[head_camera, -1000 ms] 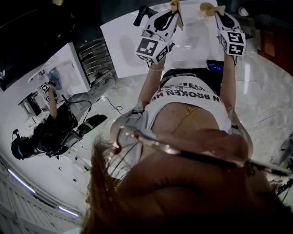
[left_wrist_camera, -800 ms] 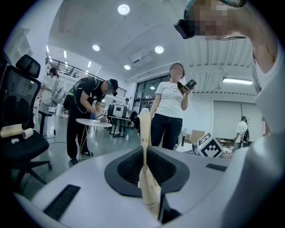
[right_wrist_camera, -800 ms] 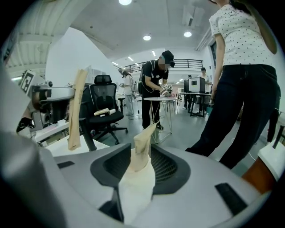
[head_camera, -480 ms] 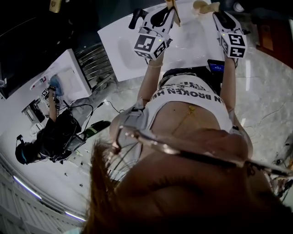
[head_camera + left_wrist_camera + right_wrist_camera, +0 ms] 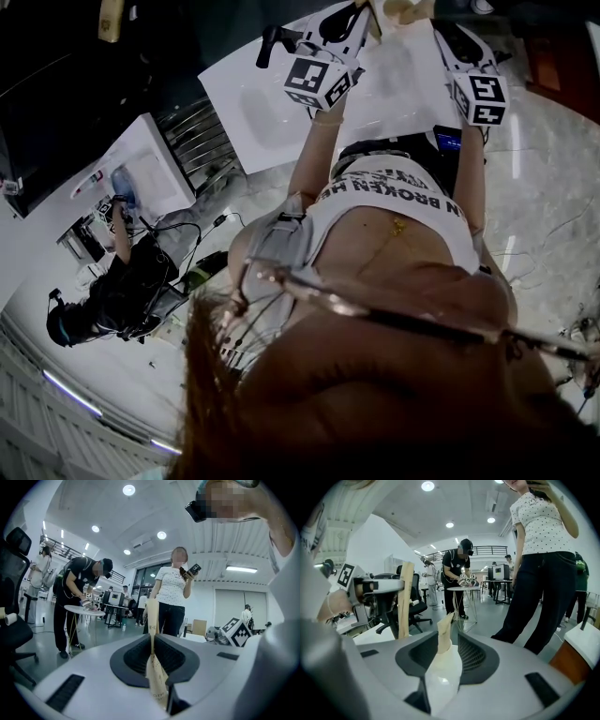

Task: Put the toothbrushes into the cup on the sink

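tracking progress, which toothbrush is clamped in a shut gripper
The toothbrush in the left gripper: its jaws are shut on the paper sleeve. The other toothbrush sits between the right gripper's jaws, which have just been opening wide.

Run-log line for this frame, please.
left gripper shut on toothbrush | right gripper jaws just opened, second toothbrush standing between them

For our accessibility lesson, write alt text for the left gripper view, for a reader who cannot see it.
A hand-held gripper clamps a pale toothbrush upright between its dark jaws. Beyond it, in a bright workshop, a person in a spotted top stands holding a device, and a person in black bends over a small round table.
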A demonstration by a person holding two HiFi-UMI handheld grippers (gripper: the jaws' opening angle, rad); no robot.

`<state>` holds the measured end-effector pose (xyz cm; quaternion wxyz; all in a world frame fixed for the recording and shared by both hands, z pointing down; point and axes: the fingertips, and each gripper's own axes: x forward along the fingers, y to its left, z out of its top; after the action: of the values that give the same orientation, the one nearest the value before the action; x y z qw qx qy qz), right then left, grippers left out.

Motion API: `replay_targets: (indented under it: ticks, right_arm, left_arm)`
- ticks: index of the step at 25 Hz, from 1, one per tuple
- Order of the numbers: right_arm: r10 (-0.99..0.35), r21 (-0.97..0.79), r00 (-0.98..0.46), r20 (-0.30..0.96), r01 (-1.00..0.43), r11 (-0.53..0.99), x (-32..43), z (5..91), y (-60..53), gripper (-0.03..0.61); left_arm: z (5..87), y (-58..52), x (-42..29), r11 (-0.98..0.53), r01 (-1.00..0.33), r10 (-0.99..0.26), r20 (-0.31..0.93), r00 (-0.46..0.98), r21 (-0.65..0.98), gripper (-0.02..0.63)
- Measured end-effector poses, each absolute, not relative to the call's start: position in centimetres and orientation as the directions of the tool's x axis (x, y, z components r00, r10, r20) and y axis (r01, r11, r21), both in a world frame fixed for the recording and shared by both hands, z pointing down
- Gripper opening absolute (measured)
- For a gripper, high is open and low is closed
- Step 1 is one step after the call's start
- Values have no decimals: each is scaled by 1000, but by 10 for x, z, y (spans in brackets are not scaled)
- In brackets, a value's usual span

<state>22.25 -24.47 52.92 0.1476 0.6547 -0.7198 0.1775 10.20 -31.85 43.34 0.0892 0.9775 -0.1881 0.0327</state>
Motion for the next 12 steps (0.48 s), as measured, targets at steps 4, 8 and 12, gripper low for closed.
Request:
replay_targets:
  ticks: [4,8,12]
  right_arm:
    - [-890,-76,-101,444,-994,75,226,529,-237,138]
    - [-884,-77,-95,457,-995,67,235,532,-228,138]
    - [-883,-79,-95,460,-995,66,245,535,-226,137]
  left_arm:
    - [432,-317,130,-929,-331,-321,81,943,166,38]
    - [433,-314,150,-939,-305,-296,78,952,157,38]
    - [442,-319,163,-941,-312,-303,81,949,134,38]
